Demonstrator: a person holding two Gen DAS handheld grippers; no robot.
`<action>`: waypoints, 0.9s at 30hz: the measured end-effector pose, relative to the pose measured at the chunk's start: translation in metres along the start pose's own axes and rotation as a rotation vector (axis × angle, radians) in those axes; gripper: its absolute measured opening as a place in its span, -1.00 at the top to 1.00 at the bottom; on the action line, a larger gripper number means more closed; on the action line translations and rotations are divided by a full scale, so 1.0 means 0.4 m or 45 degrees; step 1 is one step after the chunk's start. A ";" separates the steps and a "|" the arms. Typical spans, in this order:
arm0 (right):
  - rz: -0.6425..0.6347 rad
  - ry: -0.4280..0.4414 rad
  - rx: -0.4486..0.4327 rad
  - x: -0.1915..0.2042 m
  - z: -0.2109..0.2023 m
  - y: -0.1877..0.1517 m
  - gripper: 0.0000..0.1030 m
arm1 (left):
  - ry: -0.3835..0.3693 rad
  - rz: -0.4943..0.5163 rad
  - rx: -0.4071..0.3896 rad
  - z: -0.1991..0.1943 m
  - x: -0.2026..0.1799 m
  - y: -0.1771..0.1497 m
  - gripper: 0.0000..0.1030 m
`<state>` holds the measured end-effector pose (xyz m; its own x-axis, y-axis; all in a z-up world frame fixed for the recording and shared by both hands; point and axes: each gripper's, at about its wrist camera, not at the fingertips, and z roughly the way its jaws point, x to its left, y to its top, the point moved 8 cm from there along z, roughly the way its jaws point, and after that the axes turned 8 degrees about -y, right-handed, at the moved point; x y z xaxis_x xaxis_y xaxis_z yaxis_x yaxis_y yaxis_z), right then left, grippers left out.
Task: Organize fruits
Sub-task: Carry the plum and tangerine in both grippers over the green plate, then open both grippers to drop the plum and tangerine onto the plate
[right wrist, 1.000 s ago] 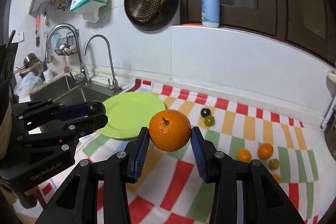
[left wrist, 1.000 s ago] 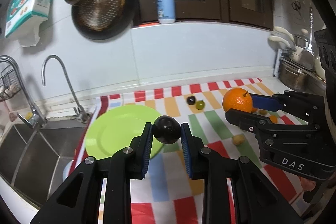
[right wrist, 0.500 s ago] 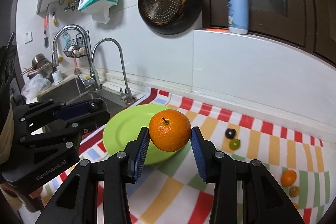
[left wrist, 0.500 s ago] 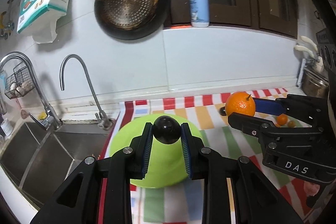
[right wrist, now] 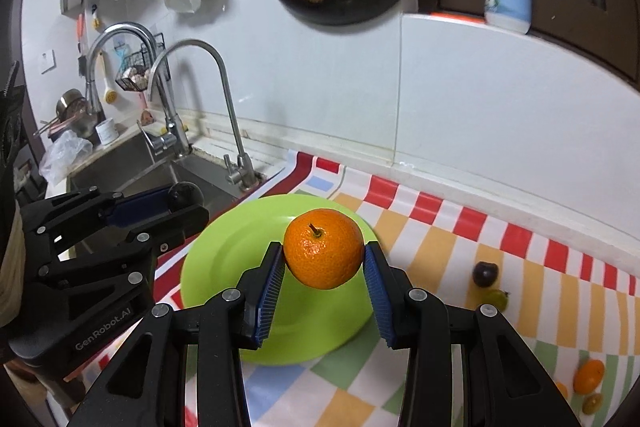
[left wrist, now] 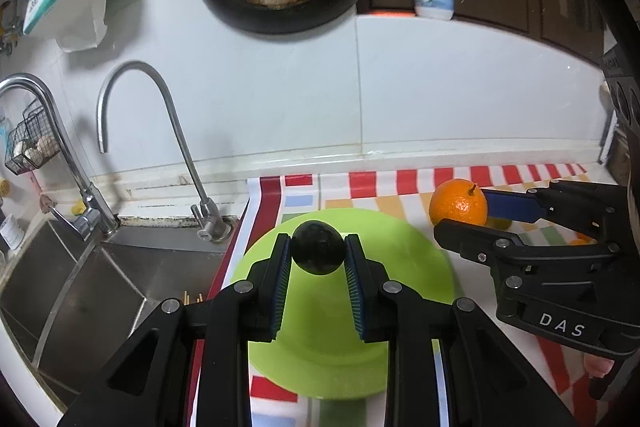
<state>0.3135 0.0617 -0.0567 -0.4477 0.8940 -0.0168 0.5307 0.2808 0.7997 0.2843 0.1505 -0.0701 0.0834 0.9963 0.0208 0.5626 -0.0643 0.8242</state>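
Two grippers are pinching fruit, left a dark plum, right an orange, over the green plate, needing lowering and release.

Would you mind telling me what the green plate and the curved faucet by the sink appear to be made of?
The green plate looks like plastic or melamine: uniform lime colour, smooth surface, soft dull sheen, thin rim. Glazed ceramic cannot be ruled out. The curved faucet looks like brushed stainless steel or chromed metal: a slim silvery-grey tube with long, soft highlights along its bend.
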 end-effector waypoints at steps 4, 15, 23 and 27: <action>0.006 0.002 0.042 0.004 0.063 0.004 0.19 | -0.001 -0.013 0.038 0.055 0.024 -0.005 0.48; -0.008 0.000 0.168 0.022 0.224 -0.020 0.19 | 0.000 -0.047 0.159 0.193 0.085 -0.052 0.48; 0.006 -0.006 0.217 0.017 0.273 -0.039 0.18 | -0.016 -0.059 0.196 0.230 0.095 -0.062 0.47; -0.006 -0.038 0.203 0.010 0.271 -0.035 0.17 | 0.002 -0.050 0.186 0.221 0.098 -0.059 0.27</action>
<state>0.3821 0.0993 -0.1331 -0.4299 0.9020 -0.0398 0.6376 0.3345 0.6940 0.3469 0.1860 -0.1388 0.0582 0.9983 -0.0088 0.6792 -0.0332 0.7332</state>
